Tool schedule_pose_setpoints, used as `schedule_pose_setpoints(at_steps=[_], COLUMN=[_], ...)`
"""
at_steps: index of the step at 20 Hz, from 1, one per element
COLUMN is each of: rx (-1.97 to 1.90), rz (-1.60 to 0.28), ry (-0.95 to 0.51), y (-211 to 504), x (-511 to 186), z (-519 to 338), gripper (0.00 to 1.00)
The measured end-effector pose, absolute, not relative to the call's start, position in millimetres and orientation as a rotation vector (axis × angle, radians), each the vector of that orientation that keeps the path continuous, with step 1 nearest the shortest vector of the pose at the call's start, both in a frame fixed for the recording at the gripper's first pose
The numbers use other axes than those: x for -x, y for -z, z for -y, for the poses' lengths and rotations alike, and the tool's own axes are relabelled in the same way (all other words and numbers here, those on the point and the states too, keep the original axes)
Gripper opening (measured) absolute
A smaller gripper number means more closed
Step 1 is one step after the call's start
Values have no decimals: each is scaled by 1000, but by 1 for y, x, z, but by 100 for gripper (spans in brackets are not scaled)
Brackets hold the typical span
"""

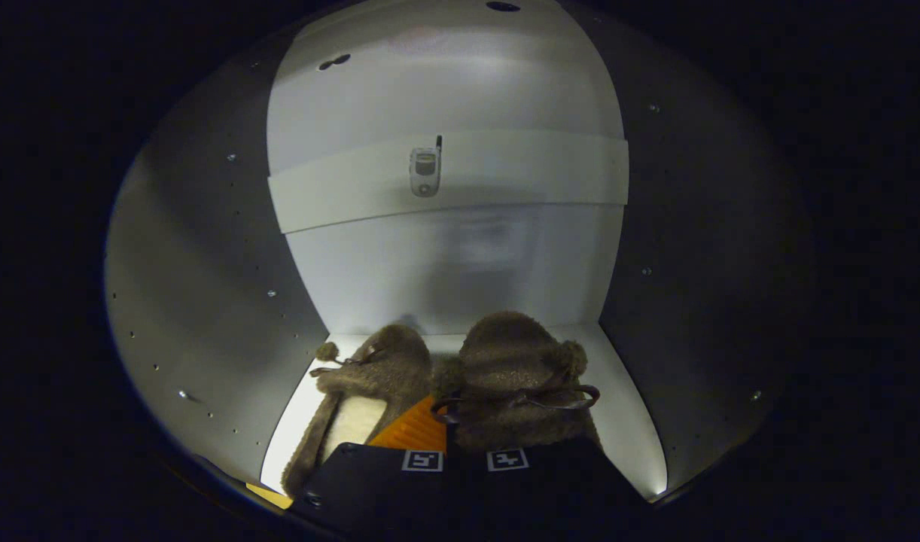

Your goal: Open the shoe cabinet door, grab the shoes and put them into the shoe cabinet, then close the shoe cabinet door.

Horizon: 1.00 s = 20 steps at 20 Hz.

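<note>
i'm reaching into the shoe cabinet (204, 248), its pale side walls curving round me and the back panel (445, 263) ahead, crossed by a lighter strip (505, 169) with a small flip-phone picture (425, 172) on it. the cabinet floor (626, 421) is bright and bare at the edges.

on that floor sit the two fuzzy brown slippers (505, 369), side by side and touching, their toes nearly at the back panel. the right slipper (516, 376) lies straight ahead of my gripper (464, 461); the left slipper (370, 391) is just beside it, its pale lining showing. both run lengthwise front to back, toes pointing away from me, heels toward me.

my fingers look drawn close together, low at the heel of the right slipper, but i cannot tell whether they pinch its rim or merely rest against it.

the risk as i see it: if the fingers hold fleece or the bow cord (550, 397) when i pull out, the slipper drags back toward the door and could block it from closing. a sideways nudge would knock the left one askew.
</note>
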<state>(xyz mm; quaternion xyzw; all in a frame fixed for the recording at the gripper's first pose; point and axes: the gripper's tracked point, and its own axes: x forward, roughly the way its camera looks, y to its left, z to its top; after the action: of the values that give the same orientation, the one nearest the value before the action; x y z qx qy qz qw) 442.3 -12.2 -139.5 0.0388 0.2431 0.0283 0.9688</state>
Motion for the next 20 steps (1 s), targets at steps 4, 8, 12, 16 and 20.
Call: schedule_pose_setpoints(at_steps=[4,8,12,16,20], rx=[-61,-63,-81,-97,-107], rz=[-524,-541,-567,-590,-600], ry=[-40,-23,-7,1,-10], y=[156,162,162,161,151], x=[-454,-456,-451,-443,-430], z=[12,14,15,19,19], gripper=[6,9,15,22,40])
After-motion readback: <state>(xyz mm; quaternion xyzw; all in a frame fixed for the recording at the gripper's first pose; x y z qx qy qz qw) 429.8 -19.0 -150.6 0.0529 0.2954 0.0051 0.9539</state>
